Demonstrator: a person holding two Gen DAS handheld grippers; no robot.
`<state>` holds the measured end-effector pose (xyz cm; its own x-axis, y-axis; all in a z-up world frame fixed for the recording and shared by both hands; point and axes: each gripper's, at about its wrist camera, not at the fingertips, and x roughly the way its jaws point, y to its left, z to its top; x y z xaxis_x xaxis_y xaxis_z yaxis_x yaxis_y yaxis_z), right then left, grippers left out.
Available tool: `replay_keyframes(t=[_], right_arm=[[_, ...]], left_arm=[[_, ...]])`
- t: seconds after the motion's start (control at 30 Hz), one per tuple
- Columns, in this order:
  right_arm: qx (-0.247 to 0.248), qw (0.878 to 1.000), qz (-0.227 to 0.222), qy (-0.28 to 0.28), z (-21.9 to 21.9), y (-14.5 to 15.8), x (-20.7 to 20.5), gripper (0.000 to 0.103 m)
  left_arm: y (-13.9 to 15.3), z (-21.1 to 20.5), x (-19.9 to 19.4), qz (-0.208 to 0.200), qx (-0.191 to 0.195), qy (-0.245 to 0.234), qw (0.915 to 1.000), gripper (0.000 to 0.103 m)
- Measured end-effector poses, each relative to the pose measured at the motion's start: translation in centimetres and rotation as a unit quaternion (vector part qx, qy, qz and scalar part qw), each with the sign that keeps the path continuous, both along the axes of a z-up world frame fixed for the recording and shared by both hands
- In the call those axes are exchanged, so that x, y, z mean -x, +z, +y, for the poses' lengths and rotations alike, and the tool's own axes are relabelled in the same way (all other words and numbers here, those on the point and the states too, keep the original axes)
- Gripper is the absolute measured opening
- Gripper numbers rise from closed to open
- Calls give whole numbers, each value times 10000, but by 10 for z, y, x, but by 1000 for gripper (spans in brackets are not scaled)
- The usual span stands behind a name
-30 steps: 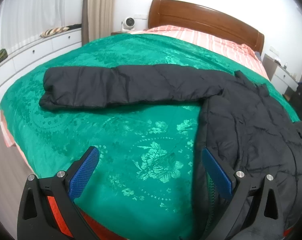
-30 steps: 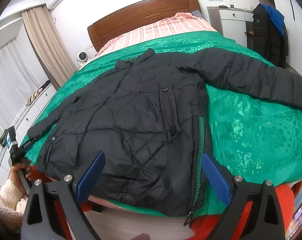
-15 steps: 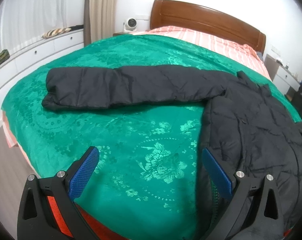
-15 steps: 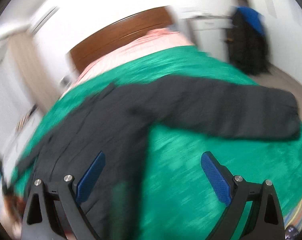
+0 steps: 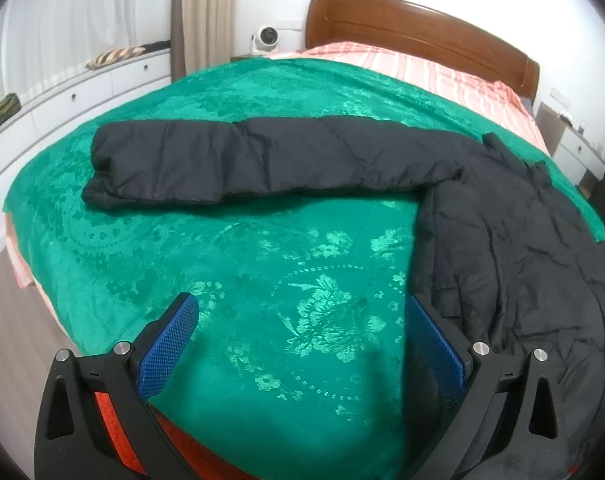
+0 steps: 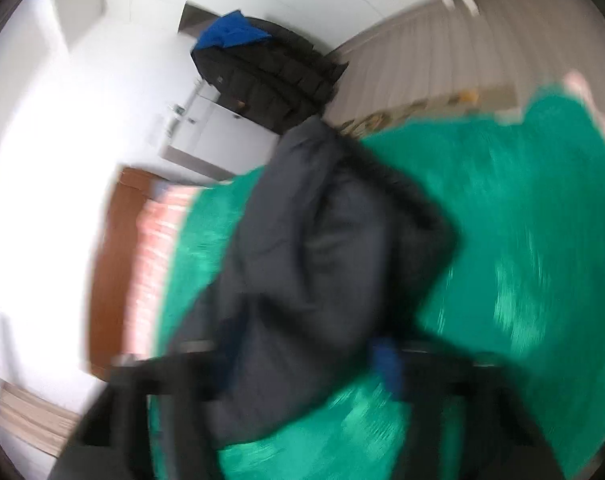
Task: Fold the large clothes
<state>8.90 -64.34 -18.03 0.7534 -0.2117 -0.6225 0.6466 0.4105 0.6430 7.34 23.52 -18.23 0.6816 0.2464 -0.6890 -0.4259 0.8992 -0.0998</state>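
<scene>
Since the earlier frame the right gripper has swung across and rolled, its view now blurred; it has clamped onto the black puffer jacket's sleeve. The left gripper stays wide, empty, over the green bedspread, where the jacket lies.

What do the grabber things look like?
The left gripper has a black frame with triangle-shaped holes, silver bolts, two bumpy blue pads and orange underneath. The right gripper is blurry, but looks black with blue too.
</scene>
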Motion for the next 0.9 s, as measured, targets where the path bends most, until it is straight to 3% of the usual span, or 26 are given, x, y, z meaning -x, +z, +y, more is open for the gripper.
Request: replay_keyframes(t=[0.07,0.17,0.3,0.4,0.47,0.53,0.6,0.63,0.67,0.77,0.9], right_arm=[[872,9956,155,307,25,40,-16,14],[2131,9690,-260,1227,95,123,-45,12],[3131,9057,-1232,2578,226,229,-87,12],[3447,8519,-1644,3585,339,269,-127,12],[3542,8301,-1668,3970,392,268,-149,12],[3531,8109,-1521,4412,457,245,-178,14],[3216,8018,-1244,4881,504,210,-204,40],[2920,7973,-1015,5185,529,181,-215,70],[2755,7969,-910,5299,540,165,-216,76],[2216,7943,-571,5628,563,108,-206,76],[2130,7714,-376,5985,560,70,-160,76]], left_arm=[[1,-1,2,-35,-23,-16,10000,102],[-2,0,0,-1,42,-18,10000,102],[-7,-1,-5,38,115,-72,9999,102],[-5,-2,-2,-19,111,-126,9999,102],[-5,-1,0,-41,128,-138,9998,102],[-5,0,1,-35,136,-133,9998,102],[-5,0,1,-50,134,-143,9998,102],[-5,-1,2,-59,133,-152,9998,102],[-5,-1,3,-66,126,-165,9998,102],[-4,-4,6,-79,91,-233,9997,102],[-4,-7,5,-96,100,-273,9995,102]])
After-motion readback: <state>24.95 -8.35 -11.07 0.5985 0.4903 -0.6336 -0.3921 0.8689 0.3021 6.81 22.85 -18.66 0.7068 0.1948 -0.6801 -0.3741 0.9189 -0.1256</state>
